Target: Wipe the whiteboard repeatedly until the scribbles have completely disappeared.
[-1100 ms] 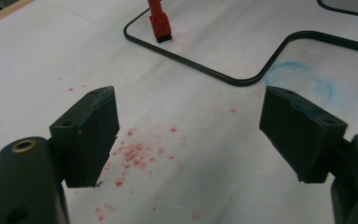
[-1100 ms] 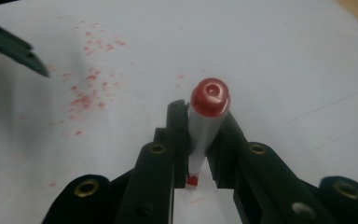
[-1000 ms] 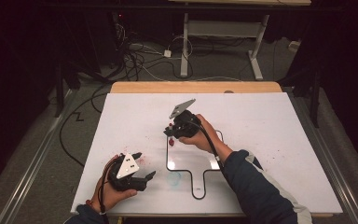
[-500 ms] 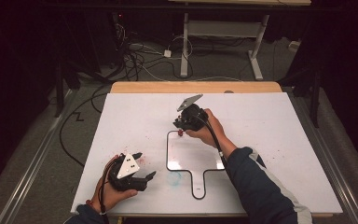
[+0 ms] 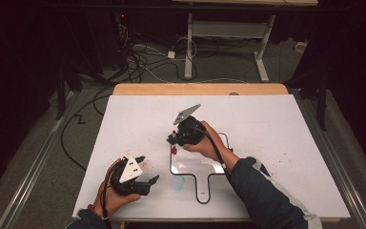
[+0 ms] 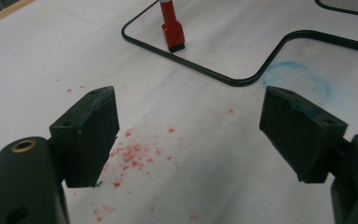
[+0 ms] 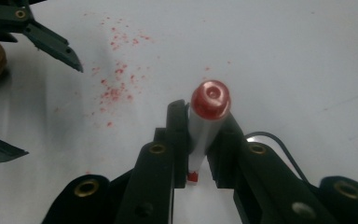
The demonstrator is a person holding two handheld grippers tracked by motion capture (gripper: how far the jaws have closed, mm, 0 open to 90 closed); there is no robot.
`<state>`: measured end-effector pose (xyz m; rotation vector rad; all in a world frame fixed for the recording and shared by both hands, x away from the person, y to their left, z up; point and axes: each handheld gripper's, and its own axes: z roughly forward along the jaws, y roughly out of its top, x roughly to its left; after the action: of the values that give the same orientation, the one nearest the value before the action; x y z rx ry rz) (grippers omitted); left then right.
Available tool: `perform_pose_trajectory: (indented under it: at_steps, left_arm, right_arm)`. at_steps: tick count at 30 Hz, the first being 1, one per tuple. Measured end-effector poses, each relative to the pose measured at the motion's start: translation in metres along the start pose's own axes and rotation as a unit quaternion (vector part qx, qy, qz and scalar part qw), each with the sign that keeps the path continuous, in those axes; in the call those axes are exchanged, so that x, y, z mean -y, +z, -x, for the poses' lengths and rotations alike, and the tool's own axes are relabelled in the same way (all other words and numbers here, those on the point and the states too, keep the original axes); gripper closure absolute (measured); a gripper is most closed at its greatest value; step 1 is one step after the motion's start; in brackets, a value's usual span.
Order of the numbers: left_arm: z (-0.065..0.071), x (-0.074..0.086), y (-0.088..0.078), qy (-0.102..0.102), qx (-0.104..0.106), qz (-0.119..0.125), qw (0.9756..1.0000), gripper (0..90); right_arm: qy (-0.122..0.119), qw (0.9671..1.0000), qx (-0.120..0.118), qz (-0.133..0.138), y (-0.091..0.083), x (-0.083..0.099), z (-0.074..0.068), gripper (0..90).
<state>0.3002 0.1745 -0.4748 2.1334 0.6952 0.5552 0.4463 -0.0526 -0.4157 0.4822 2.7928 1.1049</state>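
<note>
Over the white counter, right gripper fingers clamp the red marker upright, tip down for drawing (near the black outline), while left gripper idles, fingers wide.

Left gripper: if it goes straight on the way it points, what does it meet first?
Likely the red marker standing on the board's black outline; the left gripper is open. Depth is unclear.

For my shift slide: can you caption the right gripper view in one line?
Right tongs shut on a red marker above the white board speckled with red marks; the open left tongs wait nearby.
</note>
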Motion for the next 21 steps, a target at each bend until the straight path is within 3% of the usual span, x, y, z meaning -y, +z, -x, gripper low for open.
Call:
perform_pose_trajectory:
  at_steps: [2, 4, 7, 10, 14, 17, 21]
  left_arm:
    - [0.000, 0.000, 0.000, 0.000, 0.000, 0.000, 1.0000, 18.7]
    - [0.000, 0.000, 0.000, 0.000, 0.000, 0.000, 1.0000, 18.7]
    - [0.000, 0.000, 0.000, 0.000, 0.000, 0.000, 1.0000, 18.7]
    - [0.000, 0.000, 0.000, 0.000, 0.000, 0.000, 1.0000, 18.7]
    - [0.001, 0.000, 0.000, -0.001, 0.000, 0.000, 1.0000, 18.7]
    - [0.000, 0.000, 0.000, 0.000, 0.000, 0.000, 1.0000, 18.8]
    - [0.001, 0.000, 0.000, 0.002, 0.000, -0.001, 1.0000, 18.7]
  right_arm:
    - [-0.012, 0.9999, 0.008, -0.005, 0.000, -0.001, -0.004, 81.1]
    - [-0.010, 0.9998, 0.019, -0.004, -0.001, 0.000, -0.001, 81.1]
    - [-0.008, 0.9982, 0.059, -0.007, -0.005, 0.002, 0.008, 81.1]
    - [0.003, 0.9978, 0.066, -0.006, -0.008, 0.005, 0.012, 81.1]
    - [0.000, 0.9991, 0.041, -0.008, -0.010, 0.007, 0.006, 81.1]
    - [0.003, 0.9999, 0.006, -0.010, -0.012, 0.010, -0.005, 81.1]
    - [-0.007, 0.9997, -0.014, -0.018, -0.017, 0.015, -0.021, 81.1]
